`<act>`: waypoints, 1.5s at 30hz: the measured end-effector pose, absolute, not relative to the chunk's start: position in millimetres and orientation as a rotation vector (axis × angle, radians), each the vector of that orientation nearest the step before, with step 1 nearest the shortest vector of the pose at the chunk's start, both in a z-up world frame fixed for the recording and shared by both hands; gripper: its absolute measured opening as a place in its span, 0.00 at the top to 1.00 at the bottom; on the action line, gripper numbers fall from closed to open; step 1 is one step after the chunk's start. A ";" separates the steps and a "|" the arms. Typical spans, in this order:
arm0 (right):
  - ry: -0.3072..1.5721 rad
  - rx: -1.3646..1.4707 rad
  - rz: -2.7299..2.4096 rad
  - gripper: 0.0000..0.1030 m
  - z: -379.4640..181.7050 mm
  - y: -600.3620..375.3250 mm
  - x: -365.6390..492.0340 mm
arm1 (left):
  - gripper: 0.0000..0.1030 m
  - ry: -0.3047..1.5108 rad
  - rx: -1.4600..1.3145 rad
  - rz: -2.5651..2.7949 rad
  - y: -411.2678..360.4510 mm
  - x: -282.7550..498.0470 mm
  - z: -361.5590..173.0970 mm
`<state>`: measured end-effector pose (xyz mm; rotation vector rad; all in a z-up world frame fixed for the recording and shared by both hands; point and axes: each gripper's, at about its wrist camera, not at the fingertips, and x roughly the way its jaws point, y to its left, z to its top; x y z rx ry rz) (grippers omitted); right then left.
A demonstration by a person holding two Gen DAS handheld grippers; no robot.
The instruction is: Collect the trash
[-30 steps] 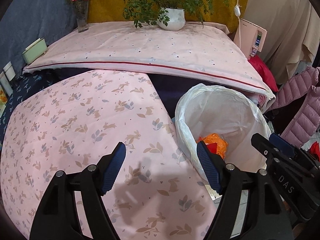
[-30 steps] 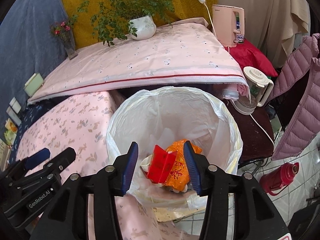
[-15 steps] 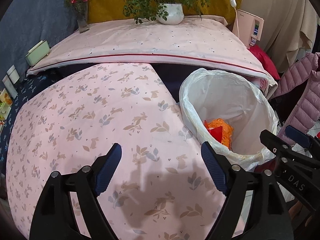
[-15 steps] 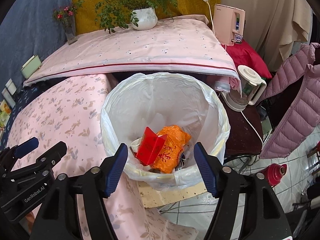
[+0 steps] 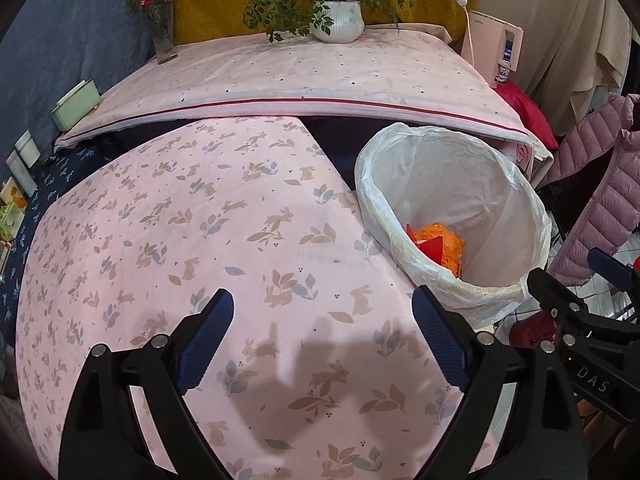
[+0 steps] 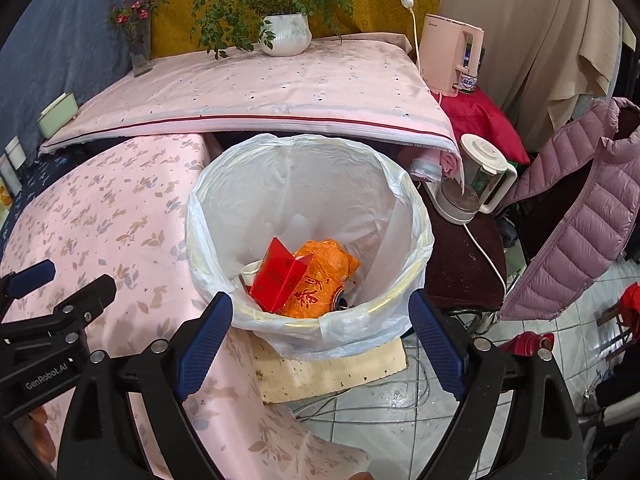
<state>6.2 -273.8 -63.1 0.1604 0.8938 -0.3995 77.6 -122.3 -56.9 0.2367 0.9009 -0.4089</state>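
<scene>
A bin lined with a white plastic bag (image 6: pixel 224 204) stands beside the pink rabbit-print table (image 5: pixel 180 232); it also shows in the left wrist view (image 5: pixel 452 168). Inside lie a red paper box (image 6: pixel 280 276), an orange wrapper (image 6: pixel 324 276) and a white cup (image 6: pixel 250 271). My right gripper (image 6: pixel 320 336) is open and empty, above the bin's near rim. My left gripper (image 5: pixel 324 336) is open and empty over the tablecloth, left of the bin. Each gripper shows at the edge of the other's view.
A higher table with a pink cloth (image 6: pixel 260 92) carries a potted plant (image 6: pixel 286 34) and a flower vase (image 6: pixel 138 48). A pink water dispenser (image 6: pixel 450 56), a kettle (image 6: pixel 476 180) and a pink puffer jacket (image 6: pixel 580 208) stand right. The bin rests on a foam block (image 6: pixel 332 368).
Both grippers have drawn back and up from the bin. The right jaws have opened wide, and the red box lies in the bin.
</scene>
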 end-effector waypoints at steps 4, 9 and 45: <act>0.902 0.159 -0.380 0.07 -65.0 -273.0 4.1 | 0.15 0.906 0.235 -0.406 -120.9 76.7 -57.4; 0.917 0.171 -0.361 0.07 -68.3 -274.5 3.7 | 0.15 0.917 0.237 -0.402 -122.4 76.7 -58.9; 0.933 0.090 -0.354 0.07 -71.8 -263.4 -2.1 | 0.15 0.940 0.217 -0.352 -124.2 73.5 -66.6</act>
